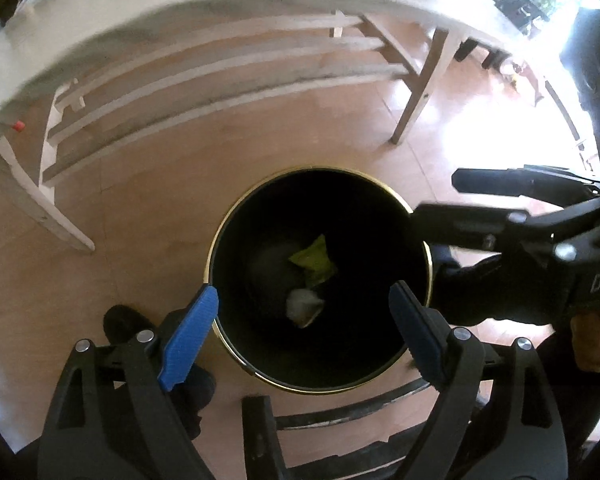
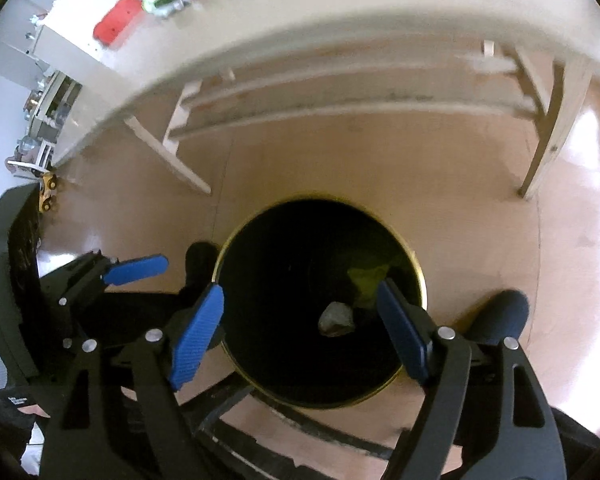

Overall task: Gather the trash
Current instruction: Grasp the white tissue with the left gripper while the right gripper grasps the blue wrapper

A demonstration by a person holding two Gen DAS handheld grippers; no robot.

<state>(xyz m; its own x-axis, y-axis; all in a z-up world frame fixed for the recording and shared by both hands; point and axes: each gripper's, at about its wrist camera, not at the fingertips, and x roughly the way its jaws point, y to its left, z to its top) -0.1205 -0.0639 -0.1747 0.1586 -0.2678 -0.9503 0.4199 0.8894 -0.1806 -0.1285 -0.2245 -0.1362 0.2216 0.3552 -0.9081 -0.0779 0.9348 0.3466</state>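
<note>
With both my left gripper (image 1: 304,332) and right gripper (image 2: 300,332) spread apart and empty above the round black gold-rimmed bin (image 1: 220,240) already holding a yellow-green wrapper (image 1: 314,260) and grey crumpled wad (image 1: 302,304), I risk clipping the rim if I drop lower.

Left wrist view: looks steeply down along its own fingers at the floor. Black bin (image 1: 320,280) sits straight ahead between the spread blue pads (image 1: 188,336), mouth open to the lens, near. Beyond the jaws, the underside edge of a pale table (image 1: 180,12) and its wooden legs. Right gripper (image 1: 452,196) enters from the right side, beyond the right pad.

Right wrist view: same steep downward look, same closeness. Bin (image 2: 300,300) again between the pads (image 2: 196,336), shifted slightly toward the right pad. Left gripper (image 2: 136,268) shows off to the left, outside the left pad. Table (image 2: 340,20) edge arcs beyond the jaws.

Shared: bin interior, crumpled scraps inside, floor, table.
</note>
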